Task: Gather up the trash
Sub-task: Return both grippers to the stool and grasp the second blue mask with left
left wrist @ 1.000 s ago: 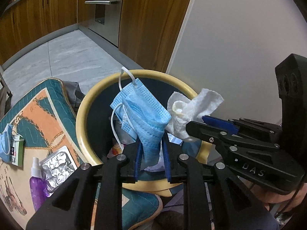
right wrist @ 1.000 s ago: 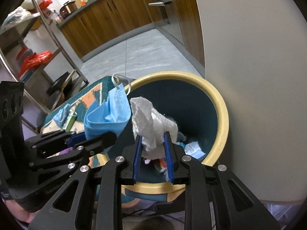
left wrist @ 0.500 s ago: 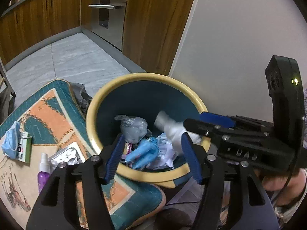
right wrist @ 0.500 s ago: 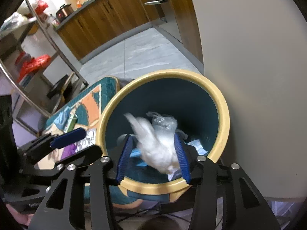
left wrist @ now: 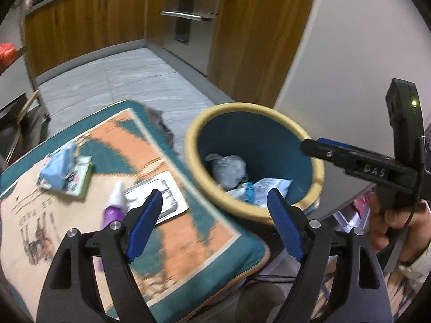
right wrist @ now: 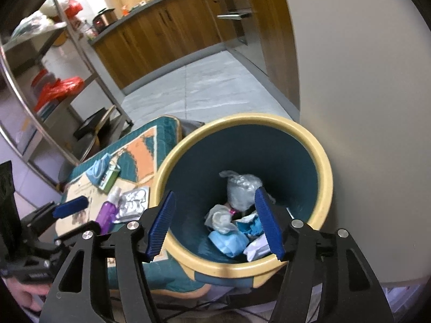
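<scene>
- Both of my claws are spread apart and empty: left claw (left wrist: 215, 226) above the cushion's (left wrist: 188, 245) edge, right claw (right wrist: 215, 226) over the bin (right wrist: 327, 177).
- Blue mask (right wrist: 229, 241) and white tissue (right wrist: 219, 219) lie inside the bin.
- I see another mask (left wrist: 58, 165), purple bottle (left wrist: 111, 212) and blister pack (left wrist: 159, 197) on the cushion.

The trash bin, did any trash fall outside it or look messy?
Nothing spilled around the trash bin; the blue mask and tissue lie inside. One face mask sits on the green box on the patterned cushion, not yet collected.
</scene>
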`<action>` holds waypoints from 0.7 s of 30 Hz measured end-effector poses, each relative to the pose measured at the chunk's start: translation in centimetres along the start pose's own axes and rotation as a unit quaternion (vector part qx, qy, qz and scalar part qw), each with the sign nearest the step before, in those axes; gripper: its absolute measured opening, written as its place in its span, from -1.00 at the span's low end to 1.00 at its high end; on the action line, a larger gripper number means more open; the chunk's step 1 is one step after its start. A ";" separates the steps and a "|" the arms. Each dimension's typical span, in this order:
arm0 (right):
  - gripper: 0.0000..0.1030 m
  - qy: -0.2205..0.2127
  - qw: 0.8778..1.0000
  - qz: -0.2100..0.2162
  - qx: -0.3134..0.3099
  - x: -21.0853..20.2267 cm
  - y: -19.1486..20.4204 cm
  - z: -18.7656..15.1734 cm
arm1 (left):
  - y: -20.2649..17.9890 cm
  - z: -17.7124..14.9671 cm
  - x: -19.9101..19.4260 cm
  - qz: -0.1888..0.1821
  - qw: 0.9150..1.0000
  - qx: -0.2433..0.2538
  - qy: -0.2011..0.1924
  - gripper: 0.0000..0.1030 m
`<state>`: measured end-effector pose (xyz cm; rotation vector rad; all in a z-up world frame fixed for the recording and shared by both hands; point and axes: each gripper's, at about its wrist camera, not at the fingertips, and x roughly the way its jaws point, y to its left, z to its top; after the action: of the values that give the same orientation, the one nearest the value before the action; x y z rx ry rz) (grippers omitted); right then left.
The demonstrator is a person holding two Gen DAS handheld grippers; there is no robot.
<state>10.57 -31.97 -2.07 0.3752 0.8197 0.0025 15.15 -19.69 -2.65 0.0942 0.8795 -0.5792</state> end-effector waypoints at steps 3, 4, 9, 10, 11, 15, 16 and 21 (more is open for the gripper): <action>0.44 -0.004 1.000 0.004 -0.013 -0.1 0.7 -0.1 | 2.3 -0.9 -0.8 0.015 1.000 -0.020 -0.002 0.54; 0.48 -0.007 1.000 0.007 -0.019 -0.1 1.1 -0.1 | 3.3 -1.4 -1.1 0.022 0.999 -0.030 -0.002 0.54; 0.50 -0.008 0.999 0.011 -0.047 0.1 2.8 -0.2 | 7.5 -3.2 -2.3 0.054 0.996 -0.065 0.000 0.55; 0.51 -0.008 0.999 0.011 -0.053 0.1 3.2 -0.3 | 8.6 -3.6 -2.6 0.064 0.995 -0.074 0.000 0.55; 0.55 -0.007 0.998 0.012 -0.057 0.2 3.4 -0.4 | 9.3 -3.9 -2.9 0.070 0.994 -0.081 0.000 0.55; 0.58 -0.003 0.997 0.018 -0.074 0.5 4.3 -0.6 | 12.6 -5.0 -3.4 0.095 0.989 -0.115 0.000 0.56; 0.58 -0.001 0.997 0.019 -0.079 0.7 4.7 -0.7 | 13.3 -5.2 -3.5 0.099 0.988 -0.123 0.000 0.56; 0.58 0.007 0.995 0.029 -0.096 1.3 6.2 -1.1 | 16.3 -5.3 -3.1 0.112 0.982 -0.151 -0.005 0.56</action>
<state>11.52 -25.66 -1.63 0.2179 0.8139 0.1373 18.30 -2.93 -6.23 -0.0856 0.9234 -0.2323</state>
